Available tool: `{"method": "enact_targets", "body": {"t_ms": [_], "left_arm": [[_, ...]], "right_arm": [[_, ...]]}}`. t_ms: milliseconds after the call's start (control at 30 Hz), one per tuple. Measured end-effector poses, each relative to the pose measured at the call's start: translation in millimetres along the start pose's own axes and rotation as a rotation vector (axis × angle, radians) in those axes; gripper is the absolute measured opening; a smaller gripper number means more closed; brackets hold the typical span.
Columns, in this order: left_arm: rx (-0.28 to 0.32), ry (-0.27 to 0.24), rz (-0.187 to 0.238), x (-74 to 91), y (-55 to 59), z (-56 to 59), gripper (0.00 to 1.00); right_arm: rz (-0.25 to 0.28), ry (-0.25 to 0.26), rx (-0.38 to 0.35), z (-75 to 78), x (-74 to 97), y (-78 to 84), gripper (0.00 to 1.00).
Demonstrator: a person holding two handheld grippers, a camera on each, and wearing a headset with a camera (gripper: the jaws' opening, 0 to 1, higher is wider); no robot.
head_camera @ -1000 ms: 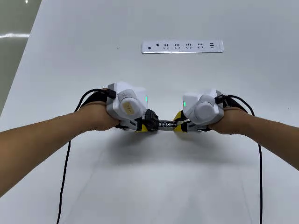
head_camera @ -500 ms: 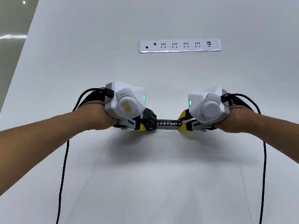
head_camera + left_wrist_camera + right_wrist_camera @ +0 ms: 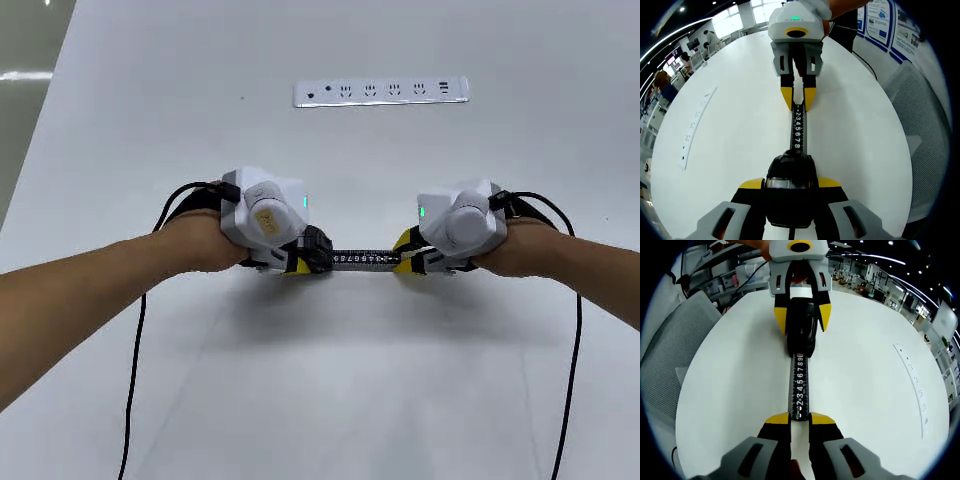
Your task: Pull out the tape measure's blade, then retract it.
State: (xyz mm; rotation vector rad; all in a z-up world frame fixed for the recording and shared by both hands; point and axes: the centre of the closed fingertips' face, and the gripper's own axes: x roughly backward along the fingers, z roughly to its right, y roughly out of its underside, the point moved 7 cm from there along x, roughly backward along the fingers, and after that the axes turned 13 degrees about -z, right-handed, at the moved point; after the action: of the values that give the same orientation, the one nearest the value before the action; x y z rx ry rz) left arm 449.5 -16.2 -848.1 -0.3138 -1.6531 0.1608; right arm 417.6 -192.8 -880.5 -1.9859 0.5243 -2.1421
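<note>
My left gripper (image 3: 791,186) is shut on the black tape measure case (image 3: 790,187), which also shows in the head view (image 3: 317,249) and across from me in the right gripper view (image 3: 801,325). The numbered blade (image 3: 364,258) runs straight out to my right gripper (image 3: 800,418), whose yellow-tipped jaws are shut on the blade's end (image 3: 799,412). In the left gripper view the blade (image 3: 797,130) reaches the right gripper (image 3: 798,97). Both grippers hover low over the white table (image 3: 330,380), facing each other; the left gripper (image 3: 298,262) sits left, the right gripper (image 3: 410,262) sits right.
A white power strip (image 3: 381,92) lies flat at the far side of the table. Black cables (image 3: 133,380) trail from both grippers toward me. A mesh chair (image 3: 675,355) stands beside the table edge, and people work at benches in the background.
The right gripper has moved to the right, away from the left gripper, and more of the blade is drawn out of the case. The left gripper has held its place.
</note>
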Motion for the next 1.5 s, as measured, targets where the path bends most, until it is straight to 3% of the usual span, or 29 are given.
{"method": "enact_targets", "body": {"t_ms": [1500], "left_arm": [[0.001,0.004,-0.011,-3.3,0.4,-2.1,0.34]], "right_arm": [[-0.037,0.015,-0.043,-3.3,27.8,51.0,0.11]]}}
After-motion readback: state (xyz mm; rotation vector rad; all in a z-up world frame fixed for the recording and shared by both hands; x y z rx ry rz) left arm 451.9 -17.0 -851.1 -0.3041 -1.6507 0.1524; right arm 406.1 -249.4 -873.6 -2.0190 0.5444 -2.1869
